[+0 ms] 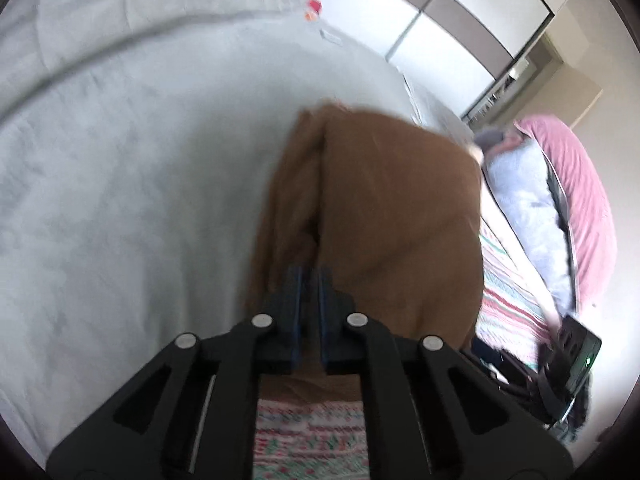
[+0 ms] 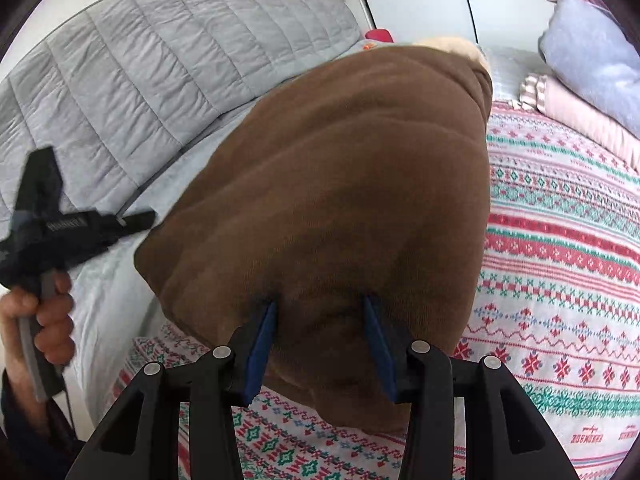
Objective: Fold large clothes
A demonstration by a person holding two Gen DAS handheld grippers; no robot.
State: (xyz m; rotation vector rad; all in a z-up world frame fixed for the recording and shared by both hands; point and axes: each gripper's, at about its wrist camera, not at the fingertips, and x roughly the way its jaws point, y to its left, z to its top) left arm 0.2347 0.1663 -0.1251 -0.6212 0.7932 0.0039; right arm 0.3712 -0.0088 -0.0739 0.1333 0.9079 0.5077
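A large brown garment (image 2: 340,184) lies in a folded bundle on the patterned blanket (image 2: 560,240); a cream lining (image 2: 452,46) shows at its far end. My right gripper (image 2: 320,304) is open, its blue pads pressed into the near edge of the bundle. In the left wrist view the brown garment (image 1: 380,208) lies ahead, and my left gripper (image 1: 308,276) has its jaws nearly together with brown cloth showing between them. The left gripper also shows in the right wrist view (image 2: 132,220), held by a hand beside the bundle's left edge.
A grey quilted cover (image 2: 160,60) spreads to the left and back. A folded blue cloth (image 2: 592,52) and pink cloths (image 2: 580,116) lie at the right. A small red object (image 2: 378,35) sits at the far back. Wardrobe doors (image 1: 432,12) stand behind.
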